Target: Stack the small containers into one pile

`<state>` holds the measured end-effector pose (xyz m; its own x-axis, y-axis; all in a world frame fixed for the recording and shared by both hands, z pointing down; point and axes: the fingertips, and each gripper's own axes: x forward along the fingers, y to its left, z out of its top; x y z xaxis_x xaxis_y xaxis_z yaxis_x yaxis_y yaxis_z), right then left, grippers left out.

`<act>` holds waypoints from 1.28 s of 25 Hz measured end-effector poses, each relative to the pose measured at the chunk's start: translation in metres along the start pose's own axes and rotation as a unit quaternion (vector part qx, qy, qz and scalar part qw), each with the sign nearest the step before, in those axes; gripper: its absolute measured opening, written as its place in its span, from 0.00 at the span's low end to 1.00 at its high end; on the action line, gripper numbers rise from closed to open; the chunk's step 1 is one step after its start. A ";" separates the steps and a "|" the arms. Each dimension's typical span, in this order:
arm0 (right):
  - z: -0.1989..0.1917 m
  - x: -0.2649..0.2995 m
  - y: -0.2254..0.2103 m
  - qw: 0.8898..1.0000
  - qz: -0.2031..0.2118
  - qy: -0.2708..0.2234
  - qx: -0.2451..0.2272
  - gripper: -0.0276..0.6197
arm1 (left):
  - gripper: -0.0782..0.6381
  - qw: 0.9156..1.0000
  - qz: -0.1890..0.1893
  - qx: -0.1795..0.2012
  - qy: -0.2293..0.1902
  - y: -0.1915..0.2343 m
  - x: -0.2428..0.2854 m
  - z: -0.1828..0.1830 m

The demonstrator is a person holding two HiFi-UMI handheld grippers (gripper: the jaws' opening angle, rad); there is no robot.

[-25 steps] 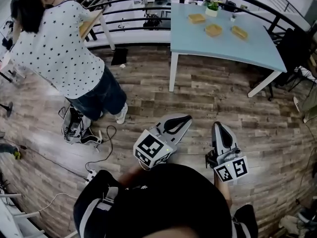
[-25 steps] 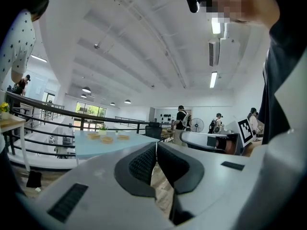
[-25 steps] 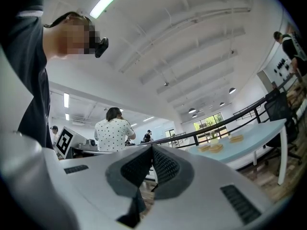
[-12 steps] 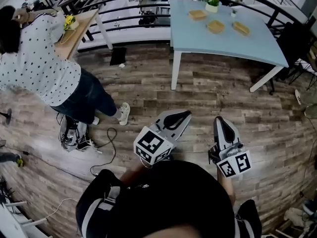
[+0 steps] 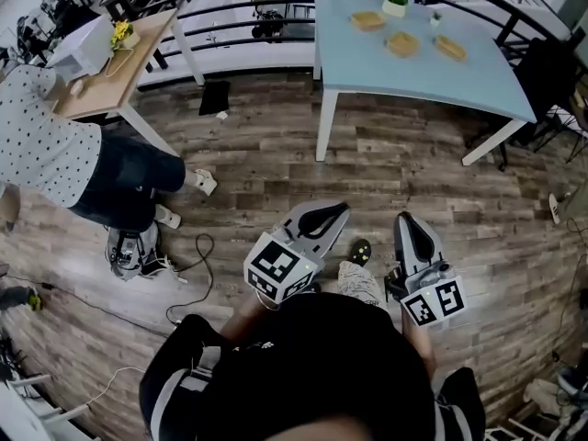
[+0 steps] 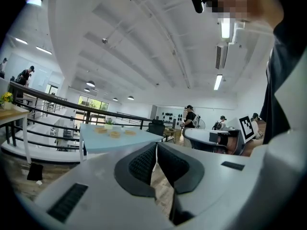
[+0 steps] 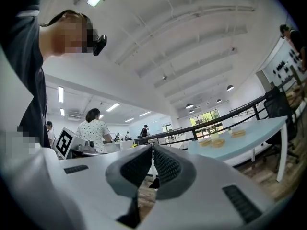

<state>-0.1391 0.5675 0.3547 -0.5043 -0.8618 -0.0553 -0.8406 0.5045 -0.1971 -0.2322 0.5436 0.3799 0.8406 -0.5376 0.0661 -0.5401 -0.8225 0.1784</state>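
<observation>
Stacking yet to start: a broad run of plank floor lies between the person carrying the tools and the pale-blue tabletop, so every step of the pile appears to be ahead. The way across that floor looks open in the middle. The tabletop's near edge and its white legs are the first things to meet on arrival, and a dark railing closes off the far side behind it. At the left a bystander in a dotted shirt bends beside a wooden desk, well clear of the straight path, while loose cables trail over the boards near the carrier's feet and could catch a step. The left tool is pressed together with nothing between its pads, and the right tool is likewise closed and empty, both held low and pointing out level. Three small containers, shallow and tan, sit apart from one another toward the tabletop's far end, none resting on another, with a potted plant just behind them
</observation>
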 end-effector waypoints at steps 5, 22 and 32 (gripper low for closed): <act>-0.002 0.015 -0.016 1.000 0.005 0.006 0.001 0.05 | 0.13 1.000 0.012 -0.003 0.002 0.014 0.009 -0.001; 0.004 0.113 -0.106 0.997 0.065 0.011 0.030 0.05 | 0.13 0.996 0.089 -0.005 0.017 0.099 0.083 0.017; 0.022 0.149 -0.183 0.997 0.068 0.006 0.044 0.05 | 0.13 0.994 0.104 -0.002 0.022 0.133 0.159 0.038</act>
<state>-0.0557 0.3452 0.3608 -0.6149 -0.7850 -0.0755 -0.7444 0.6094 -0.2729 -0.1722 0.3417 0.3764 0.7113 -0.6876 0.1456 -0.7028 -0.6931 0.1602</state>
